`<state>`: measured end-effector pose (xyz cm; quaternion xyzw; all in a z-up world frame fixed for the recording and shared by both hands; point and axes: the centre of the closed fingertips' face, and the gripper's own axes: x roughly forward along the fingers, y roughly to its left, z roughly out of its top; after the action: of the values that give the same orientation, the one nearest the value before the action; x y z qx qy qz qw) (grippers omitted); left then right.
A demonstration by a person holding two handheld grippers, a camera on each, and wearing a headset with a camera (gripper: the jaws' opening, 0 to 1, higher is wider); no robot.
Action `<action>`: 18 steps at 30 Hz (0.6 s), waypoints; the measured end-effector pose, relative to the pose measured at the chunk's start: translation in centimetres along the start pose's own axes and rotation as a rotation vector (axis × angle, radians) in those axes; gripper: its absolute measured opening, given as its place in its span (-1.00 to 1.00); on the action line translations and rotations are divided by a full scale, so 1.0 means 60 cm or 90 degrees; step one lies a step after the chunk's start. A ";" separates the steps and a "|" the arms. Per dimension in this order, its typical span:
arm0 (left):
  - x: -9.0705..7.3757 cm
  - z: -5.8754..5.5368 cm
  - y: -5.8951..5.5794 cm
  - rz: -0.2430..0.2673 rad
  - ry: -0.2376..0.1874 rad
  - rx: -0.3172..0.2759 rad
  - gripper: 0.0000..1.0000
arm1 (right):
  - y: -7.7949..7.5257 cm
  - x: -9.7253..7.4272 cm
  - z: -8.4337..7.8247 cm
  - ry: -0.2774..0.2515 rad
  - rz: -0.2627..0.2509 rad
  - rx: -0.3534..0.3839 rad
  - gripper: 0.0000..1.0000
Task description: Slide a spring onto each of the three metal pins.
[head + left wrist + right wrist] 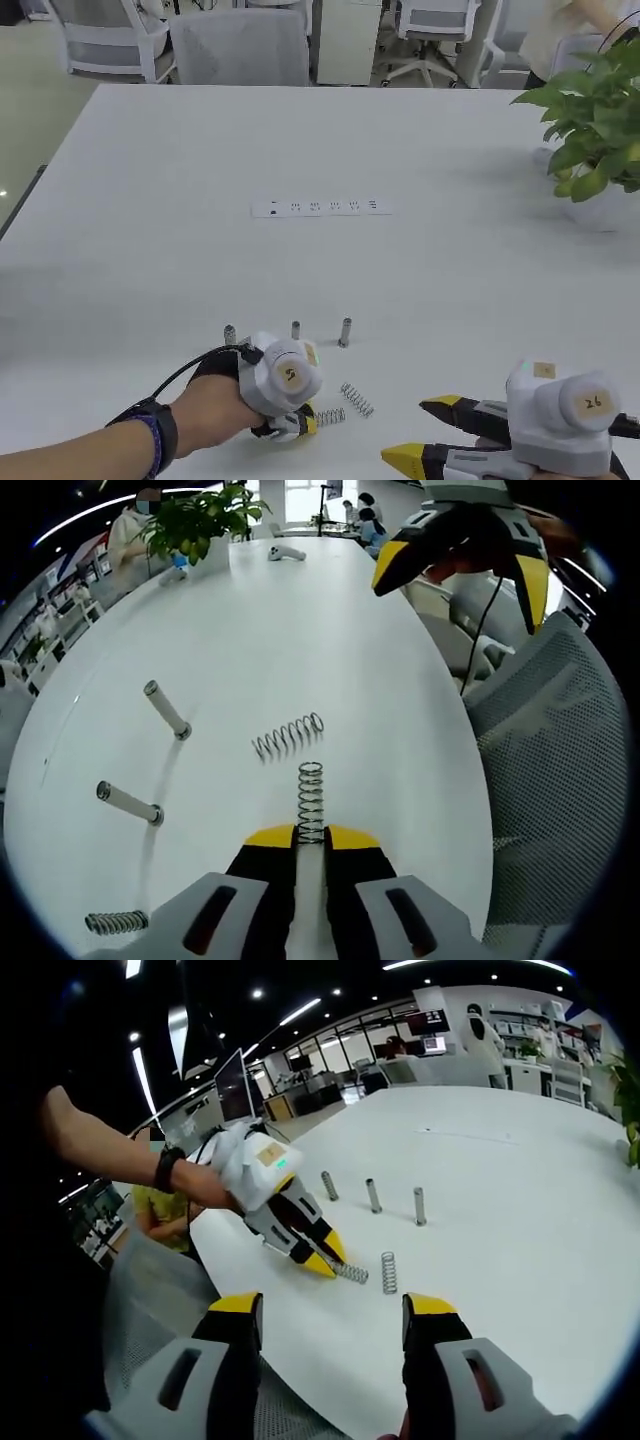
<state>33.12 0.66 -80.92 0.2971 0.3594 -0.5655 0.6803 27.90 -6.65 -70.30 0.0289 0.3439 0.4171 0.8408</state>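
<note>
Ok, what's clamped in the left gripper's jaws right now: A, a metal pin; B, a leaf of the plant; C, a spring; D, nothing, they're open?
C: in the left gripper view the left gripper is shut on a spring that sticks out past its yellow tips, while a second spring lies loose on the white table just ahead.

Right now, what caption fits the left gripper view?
Left gripper clamps one spring; a second spring lies ahead, near two bare pins.
</note>
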 end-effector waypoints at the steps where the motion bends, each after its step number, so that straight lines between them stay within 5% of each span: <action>1: 0.000 0.000 0.000 0.002 0.000 -0.002 -0.95 | -0.001 0.000 -0.001 0.002 -0.001 -0.002 0.09; 18: -0.034 -0.025 -0.005 0.021 -0.017 -0.056 -0.97 | 0.001 0.000 -0.006 0.010 0.004 -0.010 0.12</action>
<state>32.39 2.95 -80.05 0.2650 0.3700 -0.5418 0.7066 27.62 -6.68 -70.55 0.0200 0.3468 0.4231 0.8368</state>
